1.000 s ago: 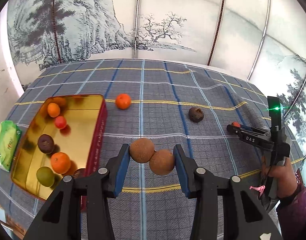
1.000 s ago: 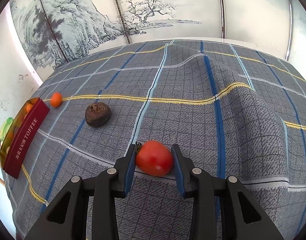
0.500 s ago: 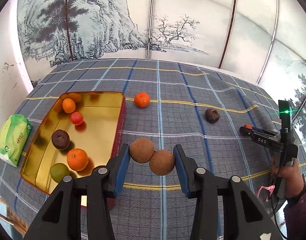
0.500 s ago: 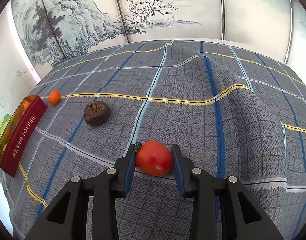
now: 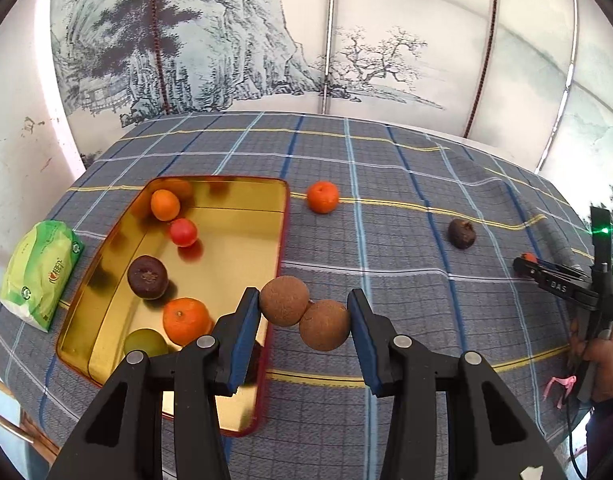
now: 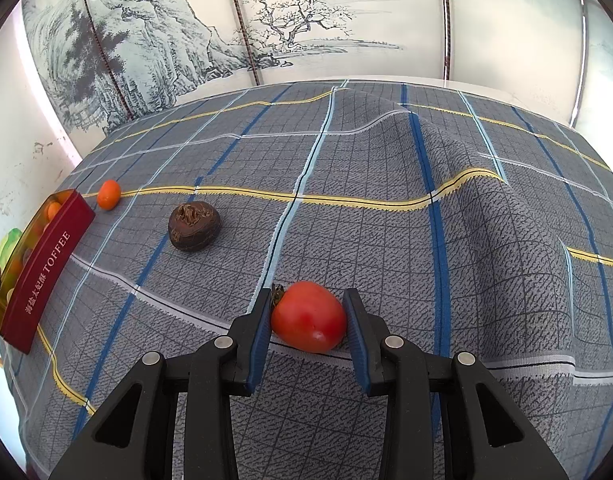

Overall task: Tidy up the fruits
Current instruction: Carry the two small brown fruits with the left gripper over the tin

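My left gripper (image 5: 304, 316) is shut on a joined pair of brown round fruits (image 5: 306, 311), held above the right edge of the gold tin tray (image 5: 234, 216). The tray holds several fruits: oranges, a red tomato (image 5: 183, 232), a dark brown fruit (image 5: 147, 277) and a green one. My right gripper (image 6: 306, 316) is shut on a red tomato (image 6: 309, 317), low over the cloth. It also shows in the left wrist view (image 5: 562, 284) at the far right. A loose orange (image 5: 323, 197) and a dark brown fruit (image 5: 461, 233) lie on the cloth.
A grey plaid cloth (image 6: 386, 184) covers the table, with a raised fold at the right. The tray's red side reads TOFFEE (image 6: 46, 268). A green packet (image 5: 40, 272) lies left of the tray. A painted screen stands behind the table.
My left gripper has moved left with the brown fruits, from over the cloth to over the tray's right edge. The right gripper holds the tomato nearly still.
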Tool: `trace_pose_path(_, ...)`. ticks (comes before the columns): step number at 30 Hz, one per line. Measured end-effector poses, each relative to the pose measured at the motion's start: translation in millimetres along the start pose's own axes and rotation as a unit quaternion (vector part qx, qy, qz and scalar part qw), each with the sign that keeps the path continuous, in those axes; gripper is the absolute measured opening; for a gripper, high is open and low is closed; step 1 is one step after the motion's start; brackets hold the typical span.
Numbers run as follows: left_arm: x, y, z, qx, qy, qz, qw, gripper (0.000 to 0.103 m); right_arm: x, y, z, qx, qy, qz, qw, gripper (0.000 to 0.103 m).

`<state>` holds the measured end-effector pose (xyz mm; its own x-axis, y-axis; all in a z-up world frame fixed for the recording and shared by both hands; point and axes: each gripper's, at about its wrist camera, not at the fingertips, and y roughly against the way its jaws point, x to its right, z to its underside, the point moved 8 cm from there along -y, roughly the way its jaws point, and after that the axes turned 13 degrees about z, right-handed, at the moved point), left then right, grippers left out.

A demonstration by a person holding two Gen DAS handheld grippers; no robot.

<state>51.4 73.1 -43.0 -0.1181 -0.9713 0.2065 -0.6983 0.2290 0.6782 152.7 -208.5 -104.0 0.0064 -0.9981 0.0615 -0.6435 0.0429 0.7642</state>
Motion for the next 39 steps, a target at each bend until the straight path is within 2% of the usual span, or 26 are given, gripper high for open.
trace_pose_path(24, -46, -12, 3, -0.005, 0.013, -0.047, 0.9988, 0.04, -4, -3, 0, 0.0, 0.003, 0.006, 1.0, 0.036)
trace_pose_path(39, -64, -18, 5, -0.009, 0.02, -0.058, 0.9981, 0.04, -6, -4, 0, 0.001, 0.005, 0.009, 1.0, 0.036)
